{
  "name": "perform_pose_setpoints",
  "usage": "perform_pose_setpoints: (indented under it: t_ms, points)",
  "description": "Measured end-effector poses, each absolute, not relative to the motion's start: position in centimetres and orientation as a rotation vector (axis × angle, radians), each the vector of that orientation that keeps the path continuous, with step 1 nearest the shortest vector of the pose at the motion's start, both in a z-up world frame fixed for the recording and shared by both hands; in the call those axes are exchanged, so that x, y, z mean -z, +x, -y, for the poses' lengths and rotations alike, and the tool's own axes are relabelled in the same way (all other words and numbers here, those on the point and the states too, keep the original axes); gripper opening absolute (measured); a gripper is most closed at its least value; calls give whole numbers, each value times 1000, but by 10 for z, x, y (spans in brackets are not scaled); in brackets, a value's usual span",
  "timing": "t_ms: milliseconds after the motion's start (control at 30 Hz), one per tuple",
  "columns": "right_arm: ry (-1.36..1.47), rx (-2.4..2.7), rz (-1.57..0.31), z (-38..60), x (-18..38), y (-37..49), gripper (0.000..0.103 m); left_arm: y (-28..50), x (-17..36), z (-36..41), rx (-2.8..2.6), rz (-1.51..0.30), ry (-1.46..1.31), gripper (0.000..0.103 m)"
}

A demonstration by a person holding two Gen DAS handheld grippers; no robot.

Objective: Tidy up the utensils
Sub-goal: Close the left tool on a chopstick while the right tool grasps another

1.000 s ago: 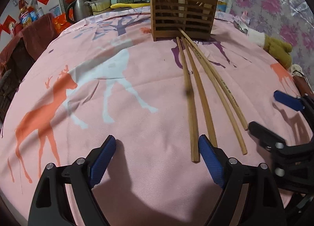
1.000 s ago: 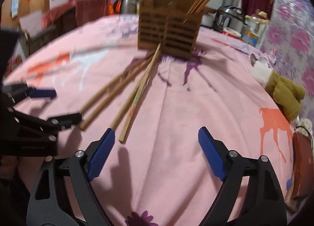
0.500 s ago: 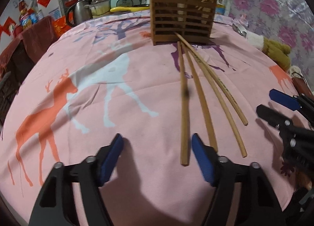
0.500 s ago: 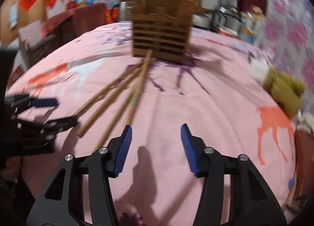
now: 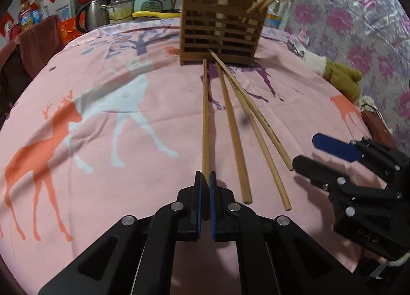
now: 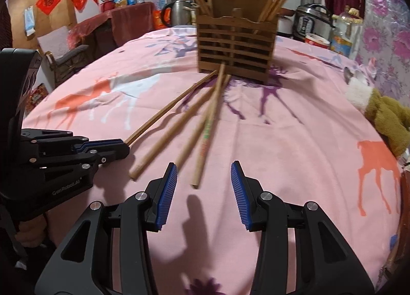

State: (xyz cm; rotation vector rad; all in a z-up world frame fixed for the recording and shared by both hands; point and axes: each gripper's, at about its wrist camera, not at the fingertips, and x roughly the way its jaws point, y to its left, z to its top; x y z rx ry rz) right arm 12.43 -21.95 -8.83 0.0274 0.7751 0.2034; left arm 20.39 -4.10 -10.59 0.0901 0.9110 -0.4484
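Left gripper [image 5: 205, 179] clamped on leftmost chopstick [image 5: 205, 120]; right gripper [image 6: 203, 174] at three o'clock, apart, holding nothing.

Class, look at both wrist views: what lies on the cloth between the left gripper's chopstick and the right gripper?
In the left wrist view, three loose chopsticks lie there.
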Motion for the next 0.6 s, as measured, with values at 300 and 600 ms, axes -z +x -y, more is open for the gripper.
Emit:
perform_pose_setpoints:
  t_ms: [300, 600]
  points:
    - [68, -205, -880, 221, 104, 140, 24, 207, 102, 26, 419, -904, 62, 6]
    - [20, -207, -878, 212, 105, 139, 12, 203, 112, 29, 420, -927, 59, 6]
